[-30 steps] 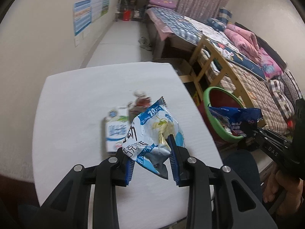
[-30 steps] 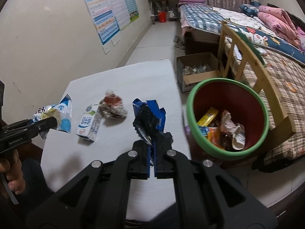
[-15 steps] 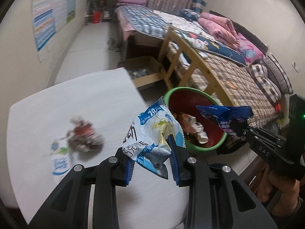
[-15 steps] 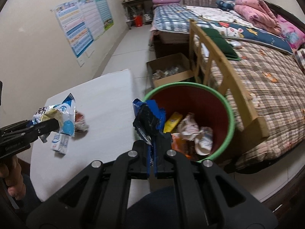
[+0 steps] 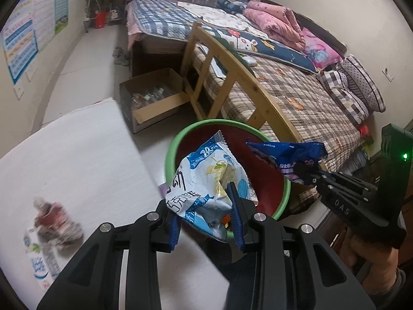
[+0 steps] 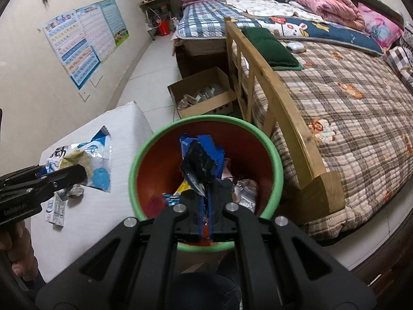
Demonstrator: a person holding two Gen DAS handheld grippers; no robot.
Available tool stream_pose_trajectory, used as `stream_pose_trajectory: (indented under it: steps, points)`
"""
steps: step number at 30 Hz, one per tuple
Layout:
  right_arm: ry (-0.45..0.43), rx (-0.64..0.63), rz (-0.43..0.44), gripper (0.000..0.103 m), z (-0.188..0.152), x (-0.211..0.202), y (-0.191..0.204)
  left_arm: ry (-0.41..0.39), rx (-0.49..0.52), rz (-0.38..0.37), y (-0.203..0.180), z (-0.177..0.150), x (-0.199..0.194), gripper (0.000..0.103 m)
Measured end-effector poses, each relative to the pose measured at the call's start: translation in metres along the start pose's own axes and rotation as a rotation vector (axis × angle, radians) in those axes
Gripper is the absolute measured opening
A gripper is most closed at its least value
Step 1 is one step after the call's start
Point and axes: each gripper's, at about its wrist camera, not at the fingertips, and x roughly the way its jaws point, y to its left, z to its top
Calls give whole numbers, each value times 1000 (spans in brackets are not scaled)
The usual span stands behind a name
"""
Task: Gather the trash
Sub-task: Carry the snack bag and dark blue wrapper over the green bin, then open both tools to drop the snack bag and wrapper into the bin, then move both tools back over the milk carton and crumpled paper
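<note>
Left jaws: my left gripper [image 5: 206, 214] is clamped on a white-and-blue snack bag [image 5: 209, 180]; the blue pads press its lower part from both sides.
Right jaws: my right gripper [image 6: 206, 201] is pressed together on a dark blue wrapper [image 6: 202, 160], which stands up crumpled from between the pads.
White-and-blue snack bag: held in the air over the near left part of the bin's rim in the left wrist view; from the right wrist view it hangs beside the bin, over the desk's right edge.
Dark blue wrapper: held above the open mouth of the bin, inside the ring of its rim in the right wrist view.
Bin: a red bin with a green rim [image 6: 277, 160] on the floor, just beside the desk's right edge and near the wooden bed end [image 6: 284, 108]; it already holds several wrappers.
Desk: white top [image 5: 77, 149], bare over most of its surface.
Left on desk: a milk carton [image 5: 40, 261] lying flat near the near left corner, and a crumpled reddish wrapper [image 5: 54, 219] touching it on the far side; both are blurred.
Surroundings: an open cardboard box [image 5: 152, 98] on the floor beyond the bin.
</note>
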Motion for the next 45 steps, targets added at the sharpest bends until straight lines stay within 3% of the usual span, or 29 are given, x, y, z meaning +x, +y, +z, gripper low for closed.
stream_pose_trajectory:
  steps: [12, 20, 22, 23, 25, 26, 28, 32, 37, 45]
  points:
    - [49, 44, 3, 3, -1, 38, -27, 94, 30, -5, -19, 14, 65, 31]
    - [64, 54, 7, 5, -3, 47, -31, 125, 40, 3, -20, 14, 82, 33]
    - [73, 55, 10, 13, -4, 49, -31, 126, 37, 5, -19, 15, 84, 34]
    - [75, 57, 6, 16, -4, 50, -32, 127, 33, 6, -19, 16, 84, 43]
    - [81, 57, 9, 27, -6, 50, -30, 127, 19, -7, -16, 18, 84, 47]
    - [82, 59, 10, 32, -6, 50, -30, 127, 15, -9, -15, 18, 83, 54]
    - [77, 62, 4, 53, -7, 48, -28, 118, 6, -7, -13, 17, 80, 69]
    - [63, 59, -2, 77, -7, 41, -25, 83, -33, 14, -3, 16, 67, 89]
    - [46, 47, -20, 98, -7, 29, -16, 38, -77, 55, 13, 14, 43, 95]
    - [34, 7, -15, 98, -11, 9, 16, -14, -109, 98, 39, -5, -7, 95]
